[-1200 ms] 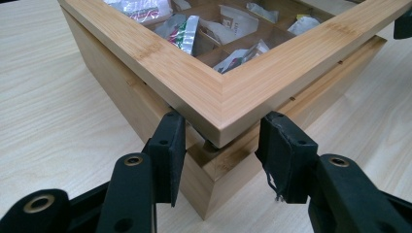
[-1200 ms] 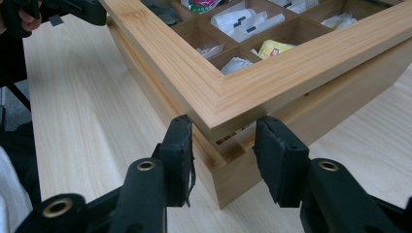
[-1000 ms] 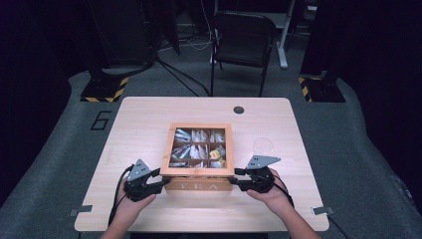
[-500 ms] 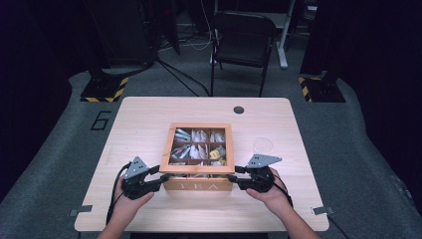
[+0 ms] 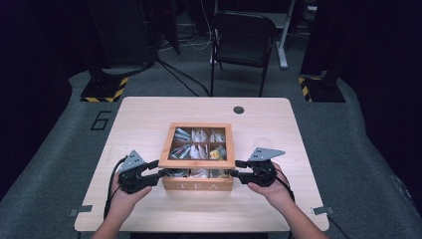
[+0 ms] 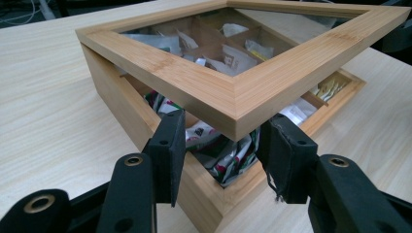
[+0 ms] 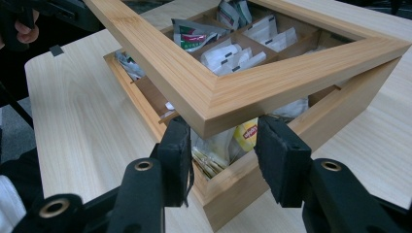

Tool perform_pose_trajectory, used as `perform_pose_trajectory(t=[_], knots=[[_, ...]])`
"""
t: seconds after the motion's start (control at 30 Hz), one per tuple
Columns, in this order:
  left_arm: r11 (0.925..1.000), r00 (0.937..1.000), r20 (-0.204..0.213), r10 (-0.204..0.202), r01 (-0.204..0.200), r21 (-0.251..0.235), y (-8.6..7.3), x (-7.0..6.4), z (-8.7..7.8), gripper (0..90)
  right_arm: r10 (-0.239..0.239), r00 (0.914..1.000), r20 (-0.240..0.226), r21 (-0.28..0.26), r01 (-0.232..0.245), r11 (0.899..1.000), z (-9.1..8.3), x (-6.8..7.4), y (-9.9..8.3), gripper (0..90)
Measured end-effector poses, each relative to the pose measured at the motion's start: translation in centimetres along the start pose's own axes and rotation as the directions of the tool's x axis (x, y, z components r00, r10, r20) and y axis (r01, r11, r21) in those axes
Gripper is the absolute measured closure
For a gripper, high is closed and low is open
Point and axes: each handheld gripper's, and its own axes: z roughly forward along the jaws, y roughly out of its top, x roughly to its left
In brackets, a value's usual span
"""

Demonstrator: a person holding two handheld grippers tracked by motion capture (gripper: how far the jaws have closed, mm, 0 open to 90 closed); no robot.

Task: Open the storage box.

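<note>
The wooden tea box (image 5: 199, 169) is sitting near the front middle of the counter (image 5: 144, 119), and its glass-paned lid (image 5: 198, 145) is now rising off the front edge, where a second ago it was lying closed. That suggests the opening is just starting. The left gripper (image 6: 221, 145) and right gripper (image 7: 221, 145) are each spreading released fingers under a front lid corner, clamping nothing. "TEA" is reading on the front wall; a yellow sachet (image 7: 245, 133) is looking like Lipton.
</note>
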Motion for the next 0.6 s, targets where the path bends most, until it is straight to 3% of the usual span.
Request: perform_pose_trajectory(t=[0.23, 0.6], knots=[[0.9995, 0.9995, -0.015, 0.028, -0.029, -0.016, 1.1, 0.1, -0.3, 52.9, 0.005, 1.0000, 0.001, -0.012, -0.005, 1.000, -0.4, -0.4, 1.0, 57.1], [0.9993, 0.9998, 0.000, 0.018, -0.018, -0.033, 2.3, 0.6, -0.6, 52.8, 0.001, 1.0000, -0.001, -0.020, -0.001, 1.000, -1.0, -0.9, 2.3, 56.4]])
